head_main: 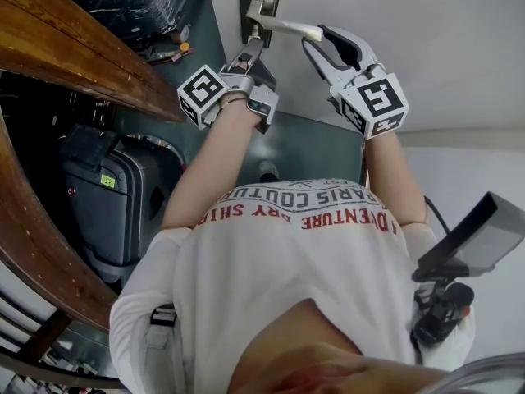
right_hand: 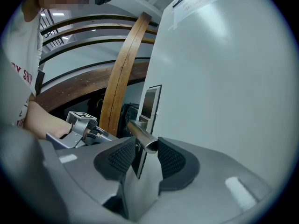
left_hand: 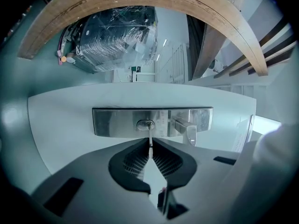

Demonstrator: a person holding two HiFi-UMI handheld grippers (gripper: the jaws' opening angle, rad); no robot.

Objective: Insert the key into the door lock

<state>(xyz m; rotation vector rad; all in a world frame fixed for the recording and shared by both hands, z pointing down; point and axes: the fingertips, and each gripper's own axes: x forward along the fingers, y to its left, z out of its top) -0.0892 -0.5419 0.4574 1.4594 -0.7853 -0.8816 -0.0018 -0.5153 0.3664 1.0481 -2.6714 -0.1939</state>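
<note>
Bright even indoor light, soft glare on lock plate (left_hand: pixel 117 122), fisheye bending, dark vignetted corners

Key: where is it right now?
Left gripper view, centre: the key is pinched in the left gripper, tip at the keyhole of the lock plate, left of the door handle.

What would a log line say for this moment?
left hand-held gripper: shut on key | key: tip in door lock, blade partly out | right hand-held gripper: shut on door handle

Just beyond the jaws of my left gripper (left_hand: pixel 150 158), the white door (left_hand: pixel 65 120) carries one metal lock plate (left_hand: pixel 117 122): key (left_hand: pixel 150 141) in keyhole, handle (left_hand: pixel 186 129) to their right.
</note>
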